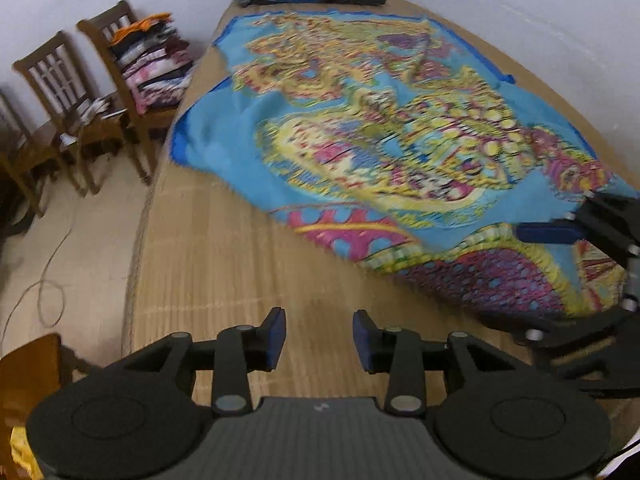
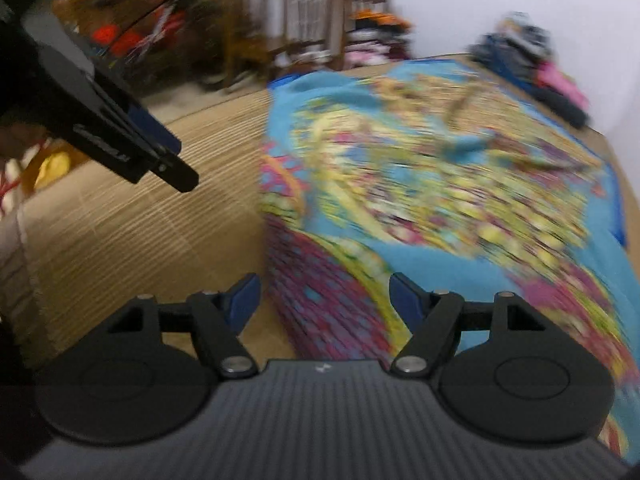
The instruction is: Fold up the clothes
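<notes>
I hover both grippers with jaws wide and empty, my left gripper just off the near edge of the bright blue paisley-printed cloth and my right gripper over its near corner, because it lies spread across the woven straw mat.

walls white | floor pale | wooden chairs left
</notes>
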The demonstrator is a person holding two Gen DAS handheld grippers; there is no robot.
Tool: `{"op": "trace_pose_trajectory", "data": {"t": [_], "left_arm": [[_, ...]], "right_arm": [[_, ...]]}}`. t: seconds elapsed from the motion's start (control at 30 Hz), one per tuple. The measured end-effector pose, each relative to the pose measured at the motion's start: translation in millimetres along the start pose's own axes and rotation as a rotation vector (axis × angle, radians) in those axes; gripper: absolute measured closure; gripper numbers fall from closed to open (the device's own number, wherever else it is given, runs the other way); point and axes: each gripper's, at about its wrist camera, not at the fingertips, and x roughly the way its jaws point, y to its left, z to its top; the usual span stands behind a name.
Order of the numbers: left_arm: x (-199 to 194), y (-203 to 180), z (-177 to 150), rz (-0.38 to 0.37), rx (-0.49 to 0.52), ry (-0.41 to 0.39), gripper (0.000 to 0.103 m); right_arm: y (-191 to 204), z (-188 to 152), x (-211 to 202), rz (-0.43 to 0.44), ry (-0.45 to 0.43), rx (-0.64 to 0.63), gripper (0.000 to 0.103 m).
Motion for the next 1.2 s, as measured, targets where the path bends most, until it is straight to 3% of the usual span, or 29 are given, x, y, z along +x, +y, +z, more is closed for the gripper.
{"op": "trace_pose_trajectory", "data": {"t": [0.1, 0.3, 0.4, 0.47, 0.5, 0.63, 0.77, 0.9, 1.0, 1.13, 1.17, 1.2], "left_arm": [[5.7, 1.9, -4.6, 0.046, -0.023, 0.024, 0.062], [14.5, 4.1, -6.4, 0.067, -0.063, 0.047, 0.052], [16.9, 2.8, -2.4, 0.085, -0.085, 0.055, 0.050], [17.5, 0.9, 1.1, 0.089, -0.092, 0.054, 0.047], [17.8, -0.2, 2.8, 0.090, -0.095, 0.054, 0.047], [20.4, -2.8, 9.0, 0.098, -0.104, 0.055, 0.046], [24.4, -10.0, 13.2, 0.107, -0.099, 0.067, 0.046], [29.4, -13.7, 20.6, 0.123, -0.090, 0.077, 0.046], [35.5, -16.7, 29.8, 0.135, -0.084, 0.079, 0.046], [45.1, -21.5, 44.5, 0.154, -0.072, 0.072, 0.046], [47.5, -22.7, 48.2, 0.159, -0.070, 0.071, 0.046], [50.0, -23.9, 51.9, 0.164, -0.067, 0.069, 0.045]], "right_arm": [[14.9, -4.7, 13.5, -0.002, 0.057, -0.033, 0.030], [4.0, -5.5, 27.1, 0.046, 0.098, 0.076, 0.031], [1.6, -7.6, 28.9, 0.073, 0.089, 0.102, 0.044], [0.2, -8.2, 27.9, 0.083, 0.079, 0.112, 0.072], [-1.0, -7.5, 26.2, 0.087, 0.077, 0.123, 0.096], [-11.8, -2.5, 15.9, 0.109, 0.044, 0.183, 0.097], [-43.8, 14.7, -10.0, 0.106, -0.064, 0.256, 0.098], [-103.0, 36.5, -37.2, 0.025, -0.198, 0.350, 0.098], [-163.7, 48.0, -47.0, -0.102, -0.270, 0.407, 0.098], [-242.3, 48.7, -30.9, -0.389, -0.279, 0.481, 0.095], [-256.2, 45.9, -25.0, -0.443, -0.254, 0.498, 0.095], [-261.6, 42.9, -23.0, -0.439, -0.240, 0.514, 0.094]]}}
